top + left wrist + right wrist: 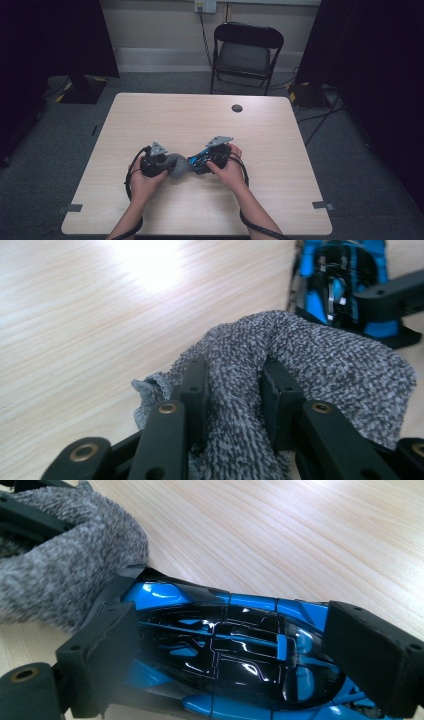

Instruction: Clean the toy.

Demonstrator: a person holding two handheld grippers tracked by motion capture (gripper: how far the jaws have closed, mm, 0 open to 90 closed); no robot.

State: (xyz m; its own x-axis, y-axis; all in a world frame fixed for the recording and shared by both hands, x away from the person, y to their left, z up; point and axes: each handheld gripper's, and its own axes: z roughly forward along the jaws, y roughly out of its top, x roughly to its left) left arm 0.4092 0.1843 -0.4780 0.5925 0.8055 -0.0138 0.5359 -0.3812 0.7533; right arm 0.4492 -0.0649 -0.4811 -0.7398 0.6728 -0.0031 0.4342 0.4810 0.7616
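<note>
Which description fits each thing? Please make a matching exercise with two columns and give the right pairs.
Things:
1. cloth
2. toy car
3. chair
4. table

Descriptions:
a. light wood, under both hands
b. grey knit, pinched in the left gripper
c. black, standing behind the table
d. blue and black, clamped in the right gripper

Pairs: 1-b, 2-d, 3-c, 4-a

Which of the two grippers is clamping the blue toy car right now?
The right gripper: its jaws pinch the blue and black toy car. The left gripper grips the grey knitted cloth instead.
</note>
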